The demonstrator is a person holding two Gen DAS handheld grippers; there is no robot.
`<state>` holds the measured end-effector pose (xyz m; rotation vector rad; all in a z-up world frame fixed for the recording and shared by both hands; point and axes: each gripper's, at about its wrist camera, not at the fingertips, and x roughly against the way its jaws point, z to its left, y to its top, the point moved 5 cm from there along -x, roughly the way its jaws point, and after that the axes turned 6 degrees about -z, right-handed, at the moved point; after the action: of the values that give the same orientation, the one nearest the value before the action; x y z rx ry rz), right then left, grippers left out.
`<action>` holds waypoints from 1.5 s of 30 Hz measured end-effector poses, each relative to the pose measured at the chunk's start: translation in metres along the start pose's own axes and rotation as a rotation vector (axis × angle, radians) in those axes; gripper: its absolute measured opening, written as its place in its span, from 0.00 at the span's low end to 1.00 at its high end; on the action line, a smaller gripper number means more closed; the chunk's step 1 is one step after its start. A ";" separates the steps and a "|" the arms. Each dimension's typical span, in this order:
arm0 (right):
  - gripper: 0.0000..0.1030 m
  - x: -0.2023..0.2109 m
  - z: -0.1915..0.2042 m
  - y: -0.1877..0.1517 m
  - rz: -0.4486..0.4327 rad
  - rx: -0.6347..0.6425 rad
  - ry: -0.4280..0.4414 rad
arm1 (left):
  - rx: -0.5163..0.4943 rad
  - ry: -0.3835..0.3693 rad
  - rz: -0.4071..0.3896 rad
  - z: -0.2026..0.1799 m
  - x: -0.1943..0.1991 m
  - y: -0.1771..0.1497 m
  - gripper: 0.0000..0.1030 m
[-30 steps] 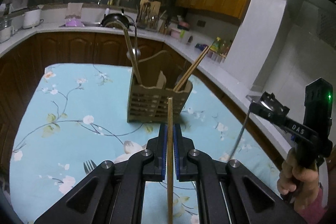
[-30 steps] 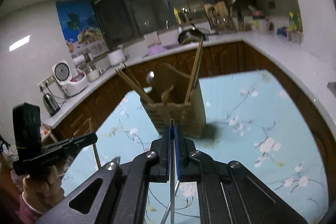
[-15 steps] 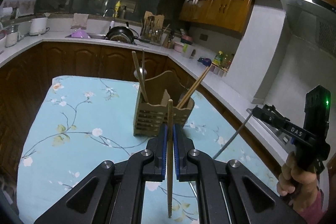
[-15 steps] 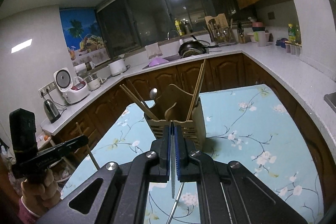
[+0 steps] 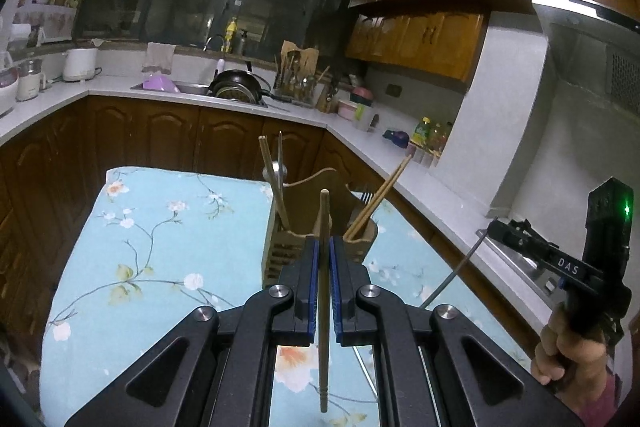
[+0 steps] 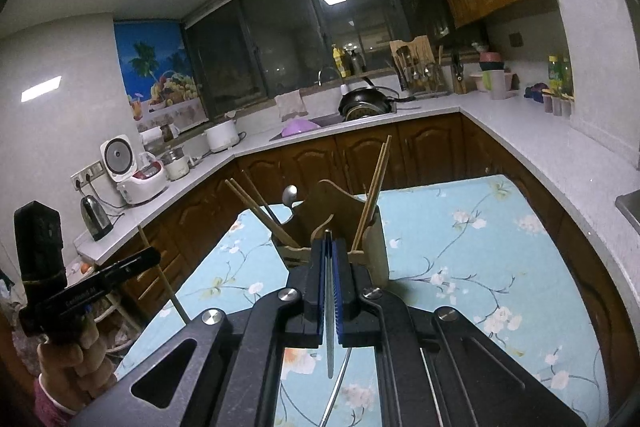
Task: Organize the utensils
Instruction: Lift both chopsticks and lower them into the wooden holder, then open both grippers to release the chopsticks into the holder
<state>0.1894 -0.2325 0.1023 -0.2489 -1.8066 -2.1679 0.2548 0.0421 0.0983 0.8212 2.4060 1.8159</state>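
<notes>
My left gripper [image 5: 324, 247] is shut on a wooden chopstick [image 5: 323, 347] that stands upright between its blue pads. Just beyond it on the floral cloth stands the slatted wooden utensil holder [image 5: 280, 255], with chopsticks, a spoon and fork tines sticking out. My right gripper [image 6: 329, 247] is shut on a thin metal utensil [image 6: 329, 339], held on edge, with the same holder [image 6: 332, 203] straight ahead. Each gripper shows in the other's view: the right gripper [image 5: 494, 225] at far right with its metal shaft hanging, the left gripper [image 6: 154, 255] at far left with the chopstick.
The table's light blue floral cloth [image 5: 160, 227] has bare stretches left and right of the holder. White counters [image 6: 540, 147] with brown cabinets wrap around the table. On them are a sink with a black pan [image 5: 236, 87], a rice cooker [image 6: 124, 163] and a kettle [image 6: 94, 217].
The left gripper has tipped upward a little, so the holder sits lower in its view and the fork on the cloth has left the picture. Both grips are unchanged.
</notes>
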 end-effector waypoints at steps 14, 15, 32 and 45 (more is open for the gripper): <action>0.03 -0.016 0.002 0.058 -0.107 0.040 -0.019 | -0.020 0.018 -0.149 0.004 -0.029 0.053 0.04; 0.03 -0.018 0.002 0.063 -0.117 0.041 -0.022 | -0.021 0.021 -0.163 0.004 -0.032 0.056 0.04; 0.03 -0.078 -0.021 0.095 -0.190 0.001 -0.070 | -0.005 0.129 -0.304 0.006 -0.132 0.049 0.04; 0.03 -0.117 -0.039 0.035 -0.069 -0.057 -0.087 | -0.037 0.150 -0.208 0.010 -0.181 -0.003 0.05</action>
<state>0.3130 -0.2619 0.0891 -0.3029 -1.8263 -2.2923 0.4128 -0.0248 0.0396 0.4264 2.4277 1.8946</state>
